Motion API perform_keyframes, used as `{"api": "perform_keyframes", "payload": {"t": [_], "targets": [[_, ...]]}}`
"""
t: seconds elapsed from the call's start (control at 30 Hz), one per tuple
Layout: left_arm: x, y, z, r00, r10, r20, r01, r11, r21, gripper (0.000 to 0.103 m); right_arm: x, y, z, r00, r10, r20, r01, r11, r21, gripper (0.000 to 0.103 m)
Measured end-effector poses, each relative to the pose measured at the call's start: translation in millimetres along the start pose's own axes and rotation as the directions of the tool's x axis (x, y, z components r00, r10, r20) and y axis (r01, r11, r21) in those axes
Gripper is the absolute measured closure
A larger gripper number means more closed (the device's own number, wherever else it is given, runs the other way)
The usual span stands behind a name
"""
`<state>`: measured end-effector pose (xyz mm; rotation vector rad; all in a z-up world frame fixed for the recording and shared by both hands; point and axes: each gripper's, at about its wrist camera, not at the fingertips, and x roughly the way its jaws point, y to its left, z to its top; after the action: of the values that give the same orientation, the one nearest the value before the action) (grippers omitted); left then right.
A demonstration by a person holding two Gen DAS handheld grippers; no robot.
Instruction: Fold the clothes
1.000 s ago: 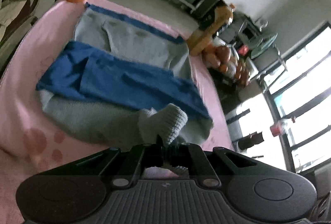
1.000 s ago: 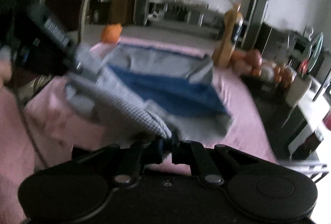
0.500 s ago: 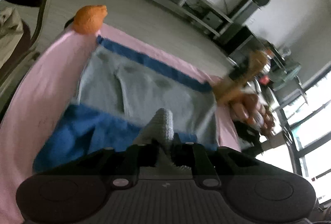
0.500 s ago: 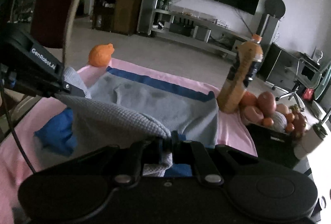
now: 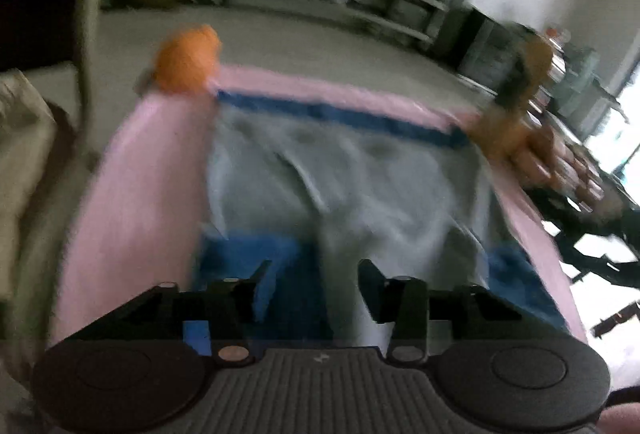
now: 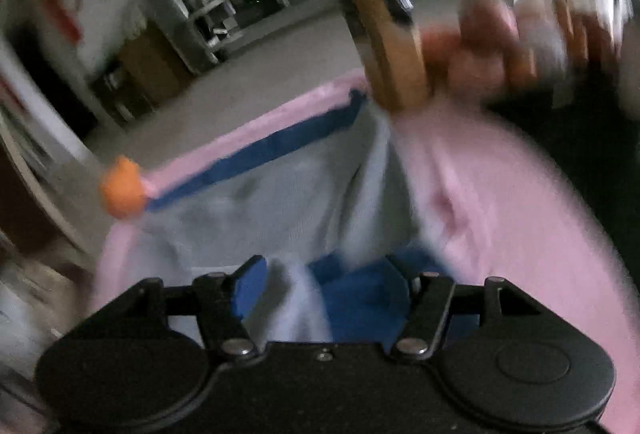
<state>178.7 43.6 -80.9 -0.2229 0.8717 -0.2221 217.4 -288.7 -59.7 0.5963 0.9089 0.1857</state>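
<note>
While both grippers, left (image 5: 312, 270) and right (image 6: 326, 274), hang with jaws wide and empty, pat the sweater (image 5: 360, 185) flat.

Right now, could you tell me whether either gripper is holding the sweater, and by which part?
Neither holds anything. The left gripper and the right gripper are both open above the grey and blue sweater, which lies loose on the pink cover.

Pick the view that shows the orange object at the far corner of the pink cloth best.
Left wrist view: the orange object sits large at the pink cloth's far left corner, beside the grey and blue garment. In the right wrist view it is smaller, off to the left and more smeared by motion blur.
</note>
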Motion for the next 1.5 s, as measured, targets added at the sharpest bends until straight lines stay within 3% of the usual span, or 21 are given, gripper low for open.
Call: {"api": "perform_keyframes", "payload": {"t": [0.07,0.1,0.13,0.2,0.33,0.43,0.57,0.67,0.73,0.77,0.8,0.87,0.93,1.03,1.07,1.13,1.2,1.27,1.33,1.43,1.5], "targets": [[4.8,-14.1,-18.6,0.998,-0.041,-0.047,0.043,0.998,0.05,0.07,3.6,-9.4,-7.1,0.991,0.126,-0.054,-0.122,0.99,0.072,0.042],[8.6,-22.1,-28.6,0.996,-0.047,-0.072,0.052,0.995,0.079,0.073,9.1,-8.4,-13.4,0.986,0.149,-0.072,-0.145,0.988,0.059,0.05],[14.2,-28.4,-37.7,0.994,-0.042,-0.1,0.053,0.992,0.113,0.077,17.9,-4.6,-20.4,0.985,0.141,-0.096,-0.14,0.99,0.015,0.073],[26.8,-37.9,-54.1,0.987,-0.007,-0.161,0.037,0.982,0.184,0.086,39.7,3.5,-33.5,0.983,0.099,-0.155,-0.113,0.99,-0.081,0.087],[47.9,-39.2,-80.0,0.952,0.129,-0.277,-0.056,0.964,0.259,0.088,78.5,14.6,-56.1,0.966,0.009,-0.26,-0.069,0.973,-0.222,0.088],[38.5,-38.5,-91.2,0.958,0.138,-0.25,-0.065,0.958,0.281,0.088,93.3,16.0,-67.2,0.951,-0.102,-0.293,0.007,0.951,-0.308,0.088],[26.9,-37.8,-103.5,0.964,0.137,-0.228,-0.065,0.952,0.299,0.087,73.0,18.0,-74.3,0.961,-0.144,-0.237,0.052,0.934,-0.354,0.09],[3.2,-27.7,-101.7,0.982,0.058,-0.182,-0.013,0.971,0.239,0.088,55.3,20.0,-79.8,0.968,-0.167,-0.185,0.085,0.919,-0.386,0.087],[-13.3,-18.8,-99.6,0.992,-0.01,-0.127,0.034,0.982,0.188,0.087,24.7,19.9,-79.6,0.988,-0.118,-0.103,0.073,0.927,-0.369,0.072],[-16.7,-16.8,-97.7,0.995,-0.028,-0.1,0.045,0.984,0.172,0.083,12.4,14.4,-81.0,0.993,-0.088,-0.083,0.055,0.939,-0.338,0.07],[-18.9,-15.3,-95.4,0.996,-0.041,-0.075,0.053,0.986,0.159,0.076,3.0,7.5,-82.9,0.995,-0.062,-0.072,0.037,0.952,-0.304,0.07],[-12.1,-20.0,-92.7,0.997,-0.039,-0.067,0.05,0.986,0.157,0.076,-6.4,-4.5,-88.0,0.997,-0.028,-0.077,0.007,0.967,-0.253,0.072],[-3.5,-25.9,-90.4,0.997,-0.034,-0.066,0.044,0.986,0.158,0.077,2.2,-13.4,-95.7,0.991,-0.028,-0.132,-0.004,0.972,-0.236,0.086],[20.3,-33.9,-100.0,0.989,0.058,-0.135,-0.026,0.974,0.226,0.076,20.8,-16.7,-107.3,0.975,-0.078,-0.21,0.02,0.964,-0.265,0.086],[30.0,-36.7,-105.4,0.982,0.101,-0.162,-0.056,0.964,0.261,0.075,27.2,-14.8,-111.1,0.968,-0.114,-0.224,0.046,0.956,-0.29,0.087],[29.8,-48.3,-113.4,0.979,0.152,-0.137,-0.093,0.926,0.365,0.071,35.0,-10.5,-116.5,0.958,-0.173,-0.228,0.089,0.937,-0.338,0.093],[28.0,-51.8,-117.0,0.978,0.166,-0.129,-0.103,0.913,0.395,0.07,36.4,-4.8,-117.2,0.954,-0.198,-0.226,0.103,0.922,-0.373,0.093],[22.6,-48.2,-113.9,0.98,0.158,-0.124,-0.101,0.92,0.378,0.07,36.0,-3.5,-117.0,0.953,-0.206,-0.222,0.11,0.919,-0.378,0.093],[13.2,-42.4,-108.0,0.985,0.137,-0.104,-0.094,0.935,0.343,0.07,27.9,-3.5,-114.2,0.964,-0.173,-0.201,0.091,0.928,-0.362,0.091],[-12.7,-36.3,-87.4,0.998,0.067,0.003,-0.066,0.96,0.274,0.07,-0.1,1.4,-101.7,0.993,-0.039,-0.115,0.0,0.946,-0.323,0.089],[-27.9,-35.5,-69.3,0.996,0.029,0.079,-0.047,0.967,0.249,0.069,-17.2,8.8,-89.5,0.997,0.036,-0.064,-0.054,0.949,-0.312,0.088]]}}
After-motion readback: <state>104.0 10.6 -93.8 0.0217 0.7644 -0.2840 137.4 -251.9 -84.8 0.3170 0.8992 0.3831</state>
